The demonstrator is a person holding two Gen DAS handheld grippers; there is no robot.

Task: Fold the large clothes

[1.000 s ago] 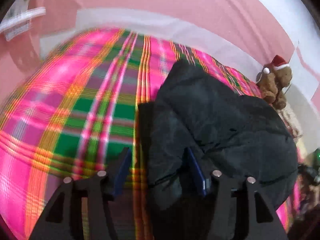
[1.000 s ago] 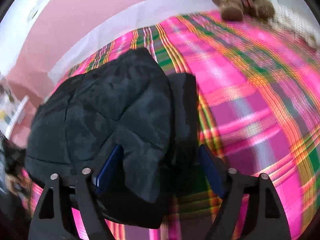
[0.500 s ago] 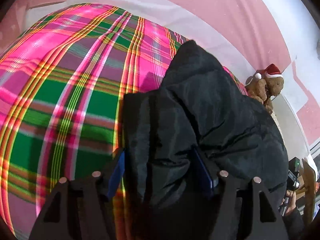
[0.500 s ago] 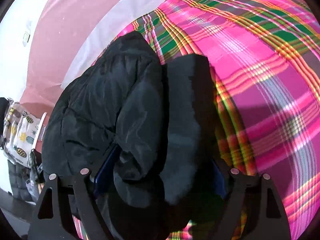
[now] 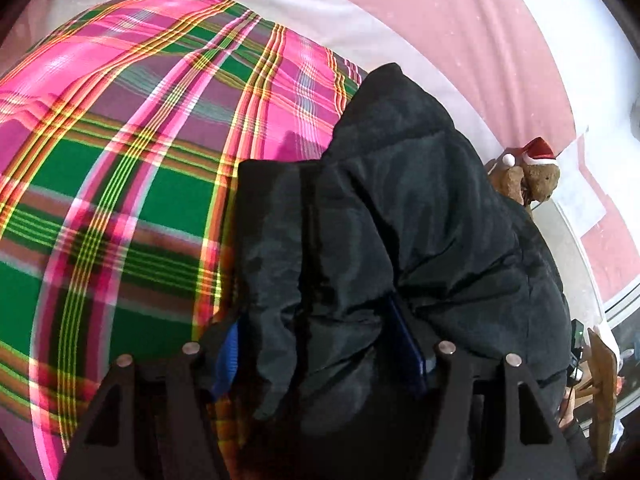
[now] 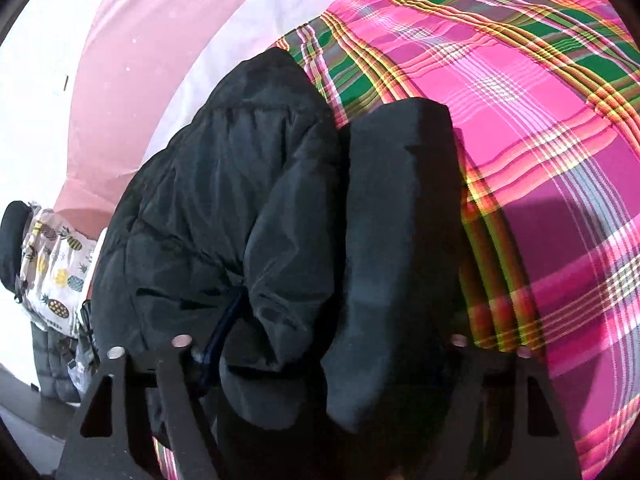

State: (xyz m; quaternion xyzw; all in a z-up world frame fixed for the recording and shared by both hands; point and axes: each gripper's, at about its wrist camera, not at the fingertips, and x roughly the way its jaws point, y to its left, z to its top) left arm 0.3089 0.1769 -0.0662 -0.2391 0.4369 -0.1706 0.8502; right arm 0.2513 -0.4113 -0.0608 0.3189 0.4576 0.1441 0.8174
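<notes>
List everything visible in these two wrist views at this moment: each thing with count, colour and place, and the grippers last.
jacket: one, black, puffy, bunched on the plaid cover, between the jaws of both grippers.
plaid cover: one, pink, green and yellow, spread over the bed under the jacket.
teddy bear: one, brown with a red Santa hat, beyond the jacket's far edge at the right of the left wrist view.
pineapple-print cloth: one, white with yellow and teal pineapples, at the left edge of the right wrist view.
pink wall: behind the bed.
left gripper: one, black with blue pads, jacket fabric between its jaws.
right gripper: one, black, jaws closing around a jacket fold.
</notes>
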